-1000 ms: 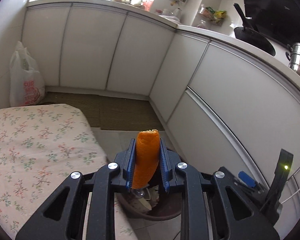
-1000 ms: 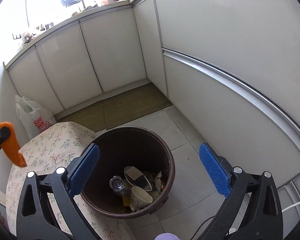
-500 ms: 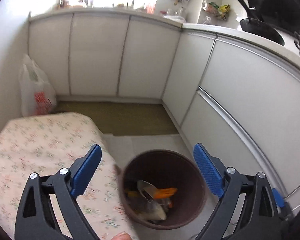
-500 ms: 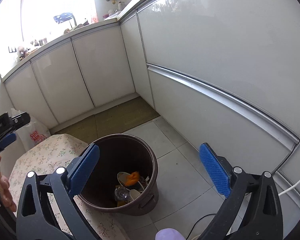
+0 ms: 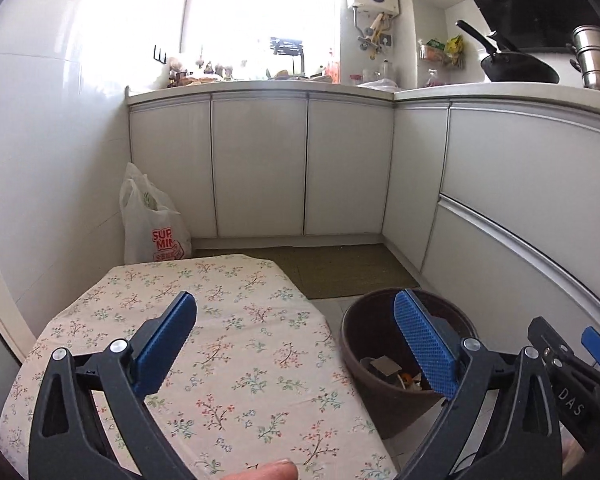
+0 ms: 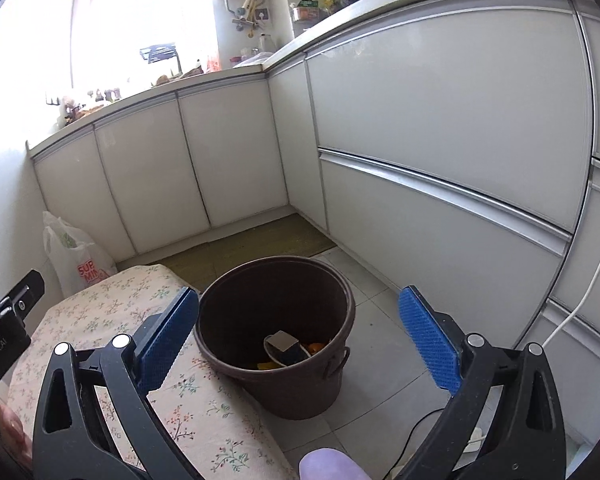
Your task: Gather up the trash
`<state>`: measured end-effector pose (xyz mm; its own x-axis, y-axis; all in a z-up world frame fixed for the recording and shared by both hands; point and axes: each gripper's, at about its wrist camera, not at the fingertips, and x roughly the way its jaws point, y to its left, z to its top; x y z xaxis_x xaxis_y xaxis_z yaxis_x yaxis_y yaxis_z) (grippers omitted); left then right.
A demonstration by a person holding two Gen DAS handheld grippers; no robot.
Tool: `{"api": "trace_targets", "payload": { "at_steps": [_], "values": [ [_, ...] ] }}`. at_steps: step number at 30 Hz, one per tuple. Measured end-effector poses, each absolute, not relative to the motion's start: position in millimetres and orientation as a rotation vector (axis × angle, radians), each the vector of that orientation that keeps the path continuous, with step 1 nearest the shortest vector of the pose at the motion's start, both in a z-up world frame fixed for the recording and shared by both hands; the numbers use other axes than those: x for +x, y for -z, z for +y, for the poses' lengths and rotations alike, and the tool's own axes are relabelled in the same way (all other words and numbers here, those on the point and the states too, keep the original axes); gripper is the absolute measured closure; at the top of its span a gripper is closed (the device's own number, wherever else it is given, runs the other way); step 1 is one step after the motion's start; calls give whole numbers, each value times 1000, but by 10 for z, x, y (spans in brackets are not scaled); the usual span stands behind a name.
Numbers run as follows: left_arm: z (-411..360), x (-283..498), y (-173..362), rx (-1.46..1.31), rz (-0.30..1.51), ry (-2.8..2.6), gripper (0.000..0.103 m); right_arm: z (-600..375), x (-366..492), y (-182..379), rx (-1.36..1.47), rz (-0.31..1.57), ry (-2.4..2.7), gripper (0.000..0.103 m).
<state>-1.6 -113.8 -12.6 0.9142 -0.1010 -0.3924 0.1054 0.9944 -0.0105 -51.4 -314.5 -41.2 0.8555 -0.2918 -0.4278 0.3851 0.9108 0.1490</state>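
- Left claw (image 5: 296, 340) is wide and empty, above the table (image 5: 236, 320).
- Right claw (image 6: 300, 344) is wide and empty; it is nearer the bin (image 6: 276, 280).
- Trash (image 6: 288, 350) lies inside the bin, right of the table.

**Colours in the Kitchen Corner**

The round plastic trash bin (image 6: 276, 332) was dark brown, with an orange scrap (image 6: 314, 347) inside. The cloth-covered table (image 5: 220, 344) was cream with small red, green and blue floral sprigs. The gripper pads (image 5: 424, 344) were bright blue on black frames. The plastic bag (image 5: 152, 224) was white with red lettering. The flat cabinet doors (image 5: 260, 164) were pale grey-white, the woven floor mat (image 5: 340, 268) olive green.
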Motion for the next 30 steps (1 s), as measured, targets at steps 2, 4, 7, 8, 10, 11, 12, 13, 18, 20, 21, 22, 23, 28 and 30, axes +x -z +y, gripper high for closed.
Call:
{"api": "trace_targets", "payload": {
  "at_steps": [2,4,7,8,10,11,12,13,18,20,21,22,23,28,30],
  "values": [
    [-1051,-13,189,10,446,102,7,-3024,-533,388,194,381,345,7],
    [-967,-1,248,-7,488,101,7,-2937,-566,381,169,352,329,7],
    [-900,19,314,-9,524,102,7,-2825,-553,369,132,335,323,7],
    [-878,22,332,-11,530,100,7,-2800,-543,378,121,340,320,7],
    [-839,30,364,-19,541,102,7,-2770,-516,399,109,349,318,7],
    [-829,37,373,-21,546,103,7,-2757,-513,402,106,352,317,7],
    [-817,44,380,-23,550,102,7,-2747,-516,407,101,354,319,7],
    [-809,52,388,-26,552,100,7,-2747,-508,410,98,356,321,7],
    [-764,81,423,-44,577,106,7,-2744,-467,444,93,378,320,7],
    [-772,90,425,-39,587,113,7,-2745,-463,451,90,385,319,7],
    [-785,83,425,-35,589,115,7,-2742,-457,458,90,390,319,7],
    [-790,80,427,-33,592,116,7,-2747,-453,463,92,394,316,7],
    [-800,74,430,-33,596,117,7,-2754,-452,465,97,398,313,7],
    [-820,58,428,-29,605,122,7,-2759,-461,470,101,403,308,7],
    [-818,60,438,-27,607,123,7,-2762,-466,472,103,403,302,7]
  ]
}}
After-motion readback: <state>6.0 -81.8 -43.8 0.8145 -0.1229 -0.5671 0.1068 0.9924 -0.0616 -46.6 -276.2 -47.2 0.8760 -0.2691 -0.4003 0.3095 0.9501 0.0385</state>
